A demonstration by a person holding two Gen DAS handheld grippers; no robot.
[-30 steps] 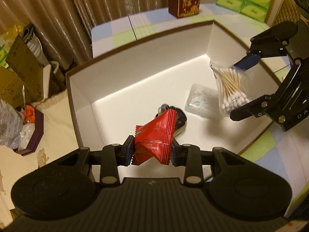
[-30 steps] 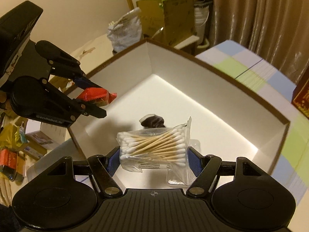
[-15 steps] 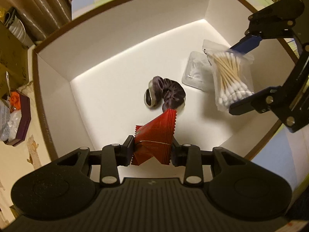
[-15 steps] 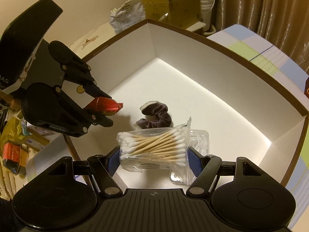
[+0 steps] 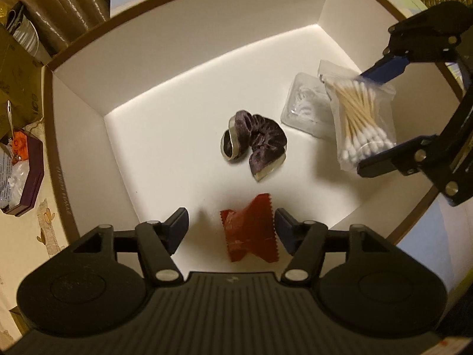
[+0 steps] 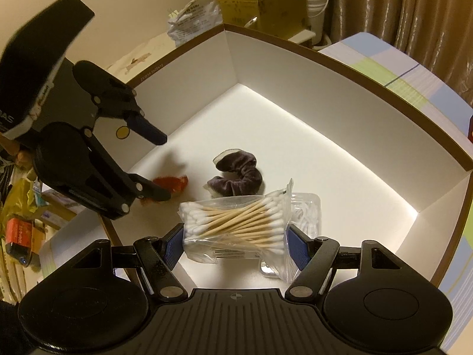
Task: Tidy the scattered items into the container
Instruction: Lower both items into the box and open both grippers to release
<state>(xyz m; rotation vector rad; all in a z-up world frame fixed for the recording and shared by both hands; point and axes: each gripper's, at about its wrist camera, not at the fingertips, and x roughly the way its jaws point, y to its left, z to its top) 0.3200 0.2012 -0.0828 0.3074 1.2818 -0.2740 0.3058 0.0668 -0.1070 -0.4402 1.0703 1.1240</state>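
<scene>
Red packet [image 5: 249,232] seemingly loose between spread left gripper [image 5: 231,227]; right gripper [image 6: 235,238] clamps swab bag [image 6: 236,222]

left gripper [image 5: 231,228]: matte black linkage arms, silver screw heads, dark blue finger pads, ribbed black housing with round side discs. right gripper [image 6: 235,244]: same black build, brighter blue pads, small crosshair mark.

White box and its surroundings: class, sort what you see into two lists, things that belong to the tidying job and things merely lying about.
Part of the job:
white box
red packet, in the box between the open left tongs
cotton swab bag, in the right tongs
purple scrunchie
clear plastic case

Lying about:
cardboard boxes
white bucket
curtain
</scene>
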